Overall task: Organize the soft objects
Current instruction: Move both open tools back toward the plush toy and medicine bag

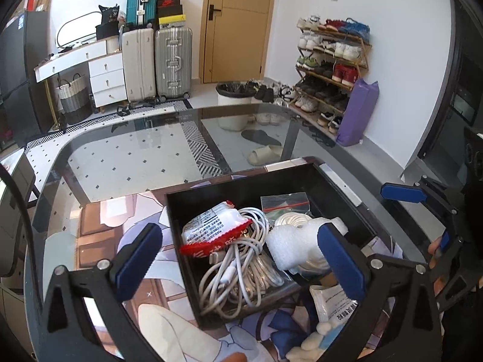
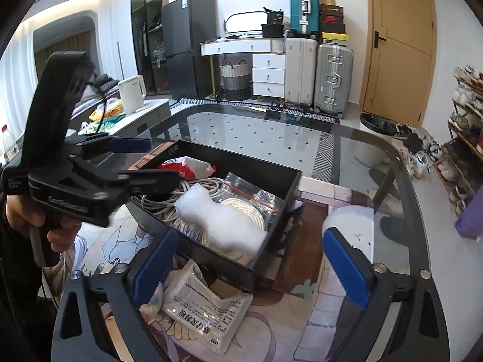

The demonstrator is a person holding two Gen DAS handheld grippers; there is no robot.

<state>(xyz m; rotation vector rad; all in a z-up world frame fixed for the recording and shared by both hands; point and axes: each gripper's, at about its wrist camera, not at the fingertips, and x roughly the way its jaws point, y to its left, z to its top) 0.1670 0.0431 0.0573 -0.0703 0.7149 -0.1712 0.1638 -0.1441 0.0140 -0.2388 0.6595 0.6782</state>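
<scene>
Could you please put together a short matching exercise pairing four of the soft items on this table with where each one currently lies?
Things:
1. red and white snack packet
2. white foam piece
3. zip bag with red seal
4. flat white printed pouch

Places:
A. outside the black box, on the printed mat by its near wall
B. in the box, in a far corner
C. in the box, on top of the white cables, towards the left gripper
D. in the box, over the coiled white cord

Pairs: 1-C, 2-D, 3-B, 4-A
</scene>
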